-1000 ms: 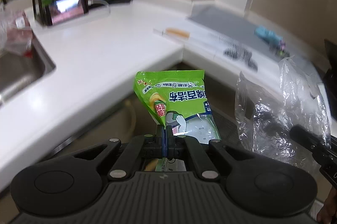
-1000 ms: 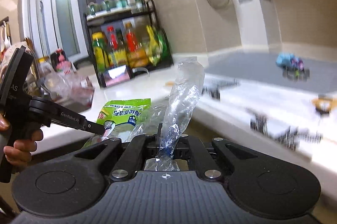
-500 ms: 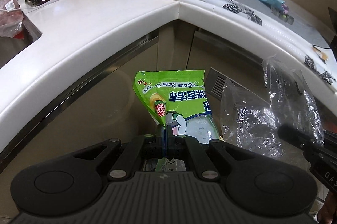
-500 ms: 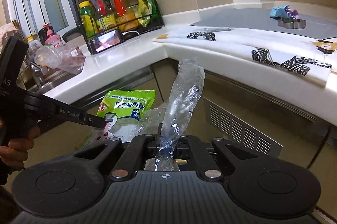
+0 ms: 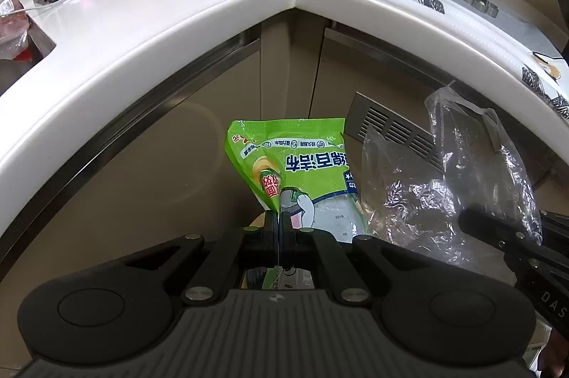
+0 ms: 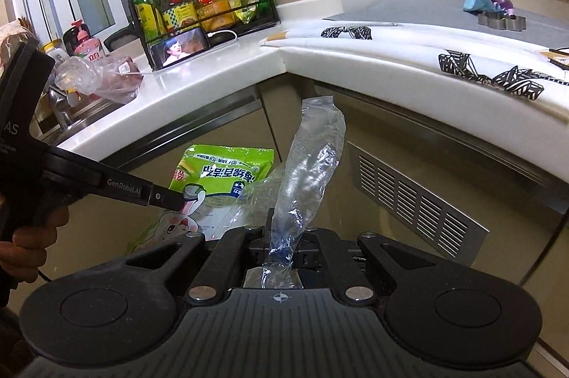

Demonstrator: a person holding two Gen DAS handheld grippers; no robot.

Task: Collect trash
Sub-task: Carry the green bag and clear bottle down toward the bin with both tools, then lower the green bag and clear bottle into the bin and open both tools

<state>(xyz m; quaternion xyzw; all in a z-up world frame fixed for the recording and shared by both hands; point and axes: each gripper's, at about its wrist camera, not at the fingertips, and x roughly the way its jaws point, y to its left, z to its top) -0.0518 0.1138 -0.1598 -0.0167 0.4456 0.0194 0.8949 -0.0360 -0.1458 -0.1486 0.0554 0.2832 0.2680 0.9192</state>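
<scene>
Both grippers, left and right, are clamped on limp, light trash at frame centre: green packet by its corner, crinkly clear bag by its bunched neck.

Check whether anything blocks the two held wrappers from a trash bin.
No bin shows in either view. The left gripper pinches the green packet, the right gripper the clear plastic bag; only cabinet fronts lie beyond them.
</scene>
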